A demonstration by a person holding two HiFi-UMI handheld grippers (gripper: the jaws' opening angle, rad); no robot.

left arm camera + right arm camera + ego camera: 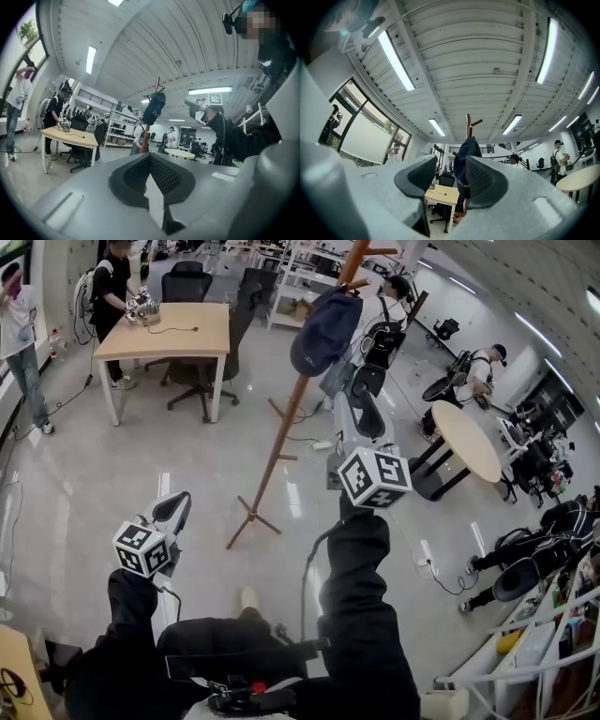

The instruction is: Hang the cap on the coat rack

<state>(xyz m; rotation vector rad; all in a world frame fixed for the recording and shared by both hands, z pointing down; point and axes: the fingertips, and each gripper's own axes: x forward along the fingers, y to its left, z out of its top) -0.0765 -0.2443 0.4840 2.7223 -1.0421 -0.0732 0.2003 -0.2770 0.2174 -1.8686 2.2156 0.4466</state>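
Fingers (pixel 485 180) of the right gripper (pixel 451 173) gape wide, empty; left gripper (pixel 150 158) pinched shut, empty; cap (pixel 323 329) seemingly hangs on coat rack (pixel 278 442).

The sleeves (pixel 364 615) are black and loose, with soft folds. The left gripper (pixel 150 159) and the right gripper (pixel 451 176) have pale grey shells, smooth and rounded, and dark pads (pixel 165 176) with a fine grid texture. Behind each gripper sits a white cube (pixel 375 477) with black square markers. What seems to be a thin black cable (pixel 307 563) runs behind the right gripper.
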